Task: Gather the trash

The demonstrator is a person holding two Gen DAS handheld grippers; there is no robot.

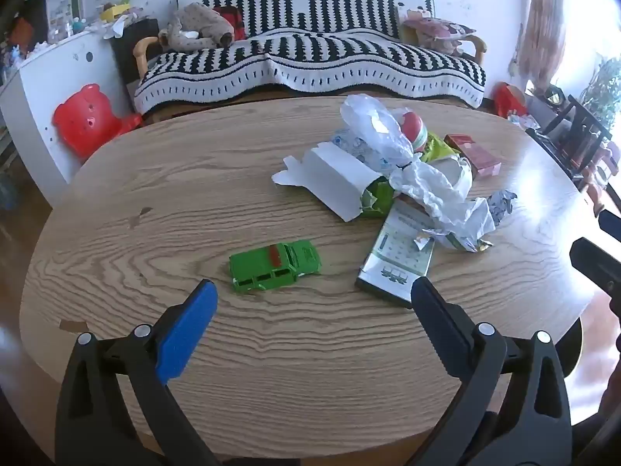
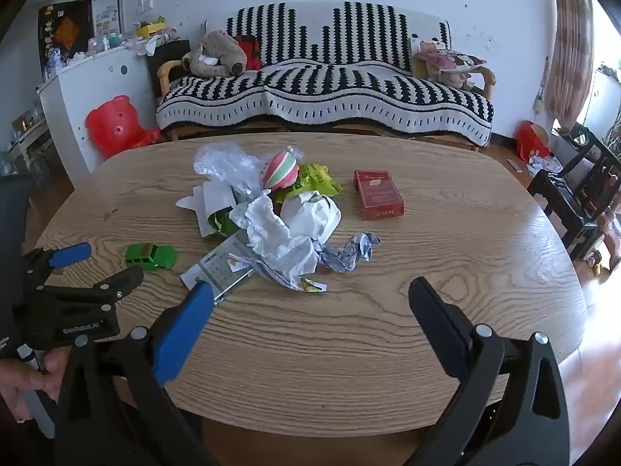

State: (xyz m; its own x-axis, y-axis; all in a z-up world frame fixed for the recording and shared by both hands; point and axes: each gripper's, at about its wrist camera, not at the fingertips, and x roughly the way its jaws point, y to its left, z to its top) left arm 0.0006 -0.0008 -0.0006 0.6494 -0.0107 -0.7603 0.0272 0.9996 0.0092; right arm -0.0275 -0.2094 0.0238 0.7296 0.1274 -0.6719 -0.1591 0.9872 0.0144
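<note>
A heap of trash lies on the oval wooden table (image 1: 271,349): crumpled white paper (image 1: 438,190) (image 2: 279,233), a clear plastic bag (image 1: 372,124) (image 2: 225,163), a torn white box (image 1: 333,178), green wrappers (image 2: 314,182), a flat printed carton (image 1: 399,260) (image 2: 221,268) and a blue-white crumpled wrapper (image 2: 349,252). My left gripper (image 1: 314,291) is open and empty, just short of the green toy car (image 1: 275,266). My right gripper (image 2: 310,291) is open and empty, in front of the heap. The left gripper also shows in the right wrist view (image 2: 104,264).
A red card box (image 2: 378,194) (image 1: 473,153) and a striped pink ball (image 2: 281,169) (image 1: 413,130) lie by the heap. The green toy car also shows in the right wrist view (image 2: 151,256). A striped sofa (image 1: 310,58) stands behind the table, a red stool (image 1: 89,120) at left.
</note>
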